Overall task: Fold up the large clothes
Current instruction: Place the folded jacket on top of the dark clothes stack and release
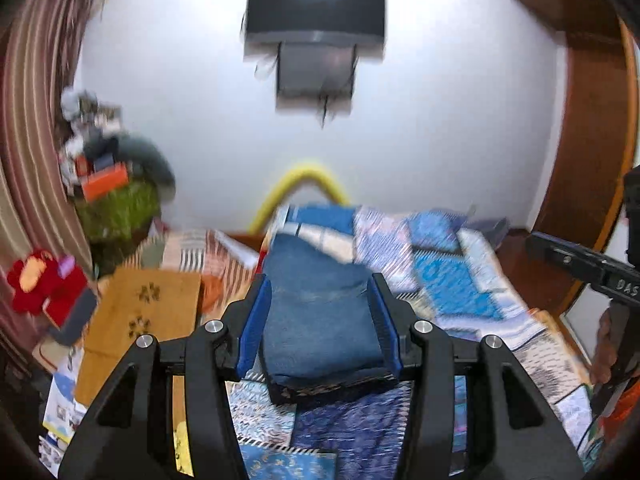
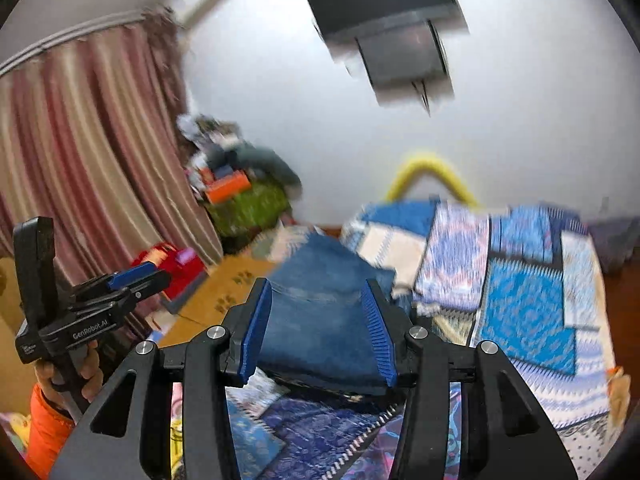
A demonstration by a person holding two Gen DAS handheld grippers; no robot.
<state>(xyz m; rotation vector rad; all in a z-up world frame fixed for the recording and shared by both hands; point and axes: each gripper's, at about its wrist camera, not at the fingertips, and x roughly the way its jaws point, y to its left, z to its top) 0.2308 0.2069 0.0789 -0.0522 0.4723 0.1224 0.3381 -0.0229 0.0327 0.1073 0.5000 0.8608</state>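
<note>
A folded pair of blue jeans [image 1: 320, 312] lies on a blue patterned bedspread [image 1: 452, 276]. My left gripper [image 1: 320, 292] is open above the near end of the jeans, its blue pads apart on either side of them. In the right wrist view the same jeans [image 2: 320, 312] lie ahead and my right gripper [image 2: 318, 300] is open over them, holding nothing. My left gripper also shows in the right wrist view [image 2: 136, 276] at the left, held by a hand. Both views are blurred.
A brown mat with paw prints [image 1: 144, 320] and a red soft toy [image 1: 44, 284] lie left of the bed. A cluttered green-covered stand [image 1: 116, 208] and striped curtains [image 2: 88, 152] stand at the left. A wall television [image 1: 316, 8] hangs ahead. A wooden wardrobe [image 1: 588, 128] is at the right.
</note>
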